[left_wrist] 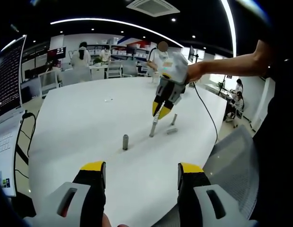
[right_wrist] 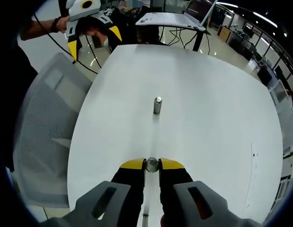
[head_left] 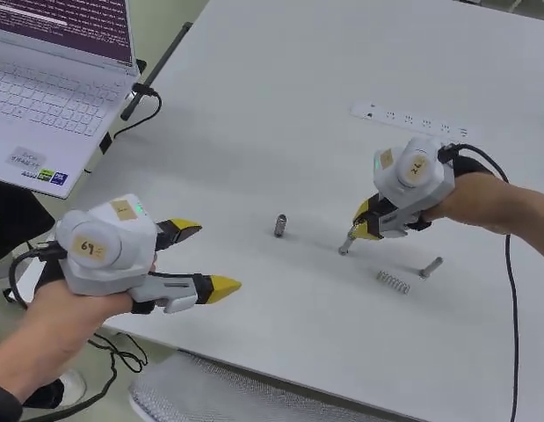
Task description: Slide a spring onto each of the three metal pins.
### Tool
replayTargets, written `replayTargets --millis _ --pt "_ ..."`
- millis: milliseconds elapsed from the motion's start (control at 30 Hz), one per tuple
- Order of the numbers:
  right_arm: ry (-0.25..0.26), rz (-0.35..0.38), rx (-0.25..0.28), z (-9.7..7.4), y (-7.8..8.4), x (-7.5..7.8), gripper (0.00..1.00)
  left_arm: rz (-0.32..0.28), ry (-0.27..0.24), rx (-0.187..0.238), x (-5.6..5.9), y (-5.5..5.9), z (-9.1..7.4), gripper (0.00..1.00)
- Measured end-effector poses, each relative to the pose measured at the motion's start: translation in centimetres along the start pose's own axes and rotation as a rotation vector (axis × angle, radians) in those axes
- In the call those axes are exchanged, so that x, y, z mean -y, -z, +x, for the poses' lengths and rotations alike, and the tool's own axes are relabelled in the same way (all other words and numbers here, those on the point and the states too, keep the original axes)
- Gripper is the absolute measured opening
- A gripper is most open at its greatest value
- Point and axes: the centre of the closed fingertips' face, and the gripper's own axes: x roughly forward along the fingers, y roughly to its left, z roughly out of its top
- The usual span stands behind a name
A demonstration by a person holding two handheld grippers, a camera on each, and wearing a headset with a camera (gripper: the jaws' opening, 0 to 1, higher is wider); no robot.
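Observation:
My right gripper [head_left: 366, 226] is shut on a metal pin [head_left: 346, 245] that tilts down, its lower end on the white table [head_left: 280, 105]. Along the right gripper's own jaws, the pin's round end [right_wrist: 152, 164] shows between the fingertips. A short upright pin [head_left: 280, 226], dark and ribbed as if a spring sits on it, stands to the left of it, also seen as the upright pin [left_wrist: 125, 142] [right_wrist: 157, 105]. A loose spring [head_left: 393, 281] and a bare pin [head_left: 431, 266] lie to the right. My left gripper [head_left: 204, 257] [left_wrist: 142, 168] hovers open near the front edge, holding nothing.
A laptop [head_left: 52, 79] sits at the far left with a cable [head_left: 135, 110] beside it. A white power strip [head_left: 412, 119] lies at the back right. A mesh chair [head_left: 192, 387] stands below the table's front edge. The right hand's cable [head_left: 509, 264] trails over the table.

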Motion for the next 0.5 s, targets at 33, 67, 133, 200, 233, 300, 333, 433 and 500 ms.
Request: replayTargets --millis 33,67,133,200,233,300,333,433,500 --pt "-0.001 -0.001 -0.001 0.03 0.01 0.02 0.09 -0.001 0.0 0.001 -0.03 -0.01 -0.01 0.57" --pt "0.0 -0.003 -0.003 0.08 0.04 0.08 0.09 -0.001 -0.001 0.0 -0.09 0.01 -0.02 0.57" --pt "-0.003 -0.013 -0.017 0.08 0.21 -0.01 0.09 0.001 -0.002 -0.002 -0.14 0.03 -0.02 0.57" --pt "-0.002 -0.017 -0.016 0.0 0.15 -0.11 0.09 -0.003 -0.003 0.001 -0.22 -0.01 -0.03 0.57" --pt "-0.005 -0.015 -0.015 0.0 0.14 -0.17 0.09 -0.004 -0.003 0.001 -0.23 -0.01 -0.04 0.57" --pt "-0.005 -0.017 -0.021 0.07 0.35 -0.12 0.09 -0.002 -0.003 -0.001 -0.23 0.05 0.0 0.57" --pt "-0.005 -0.018 -0.025 0.14 0.46 -0.11 0.09 -0.002 -0.003 -0.002 -0.22 0.06 0.01 0.57" --pt "-0.007 -0.018 -0.025 0.26 0.49 -0.16 0.09 -0.003 0.0 -0.002 -0.18 0.11 0.08 0.57" --pt "-0.006 -0.02 -0.028 0.39 0.51 -0.14 0.09 -0.003 -0.001 -0.002 -0.2 0.14 0.08 0.57"
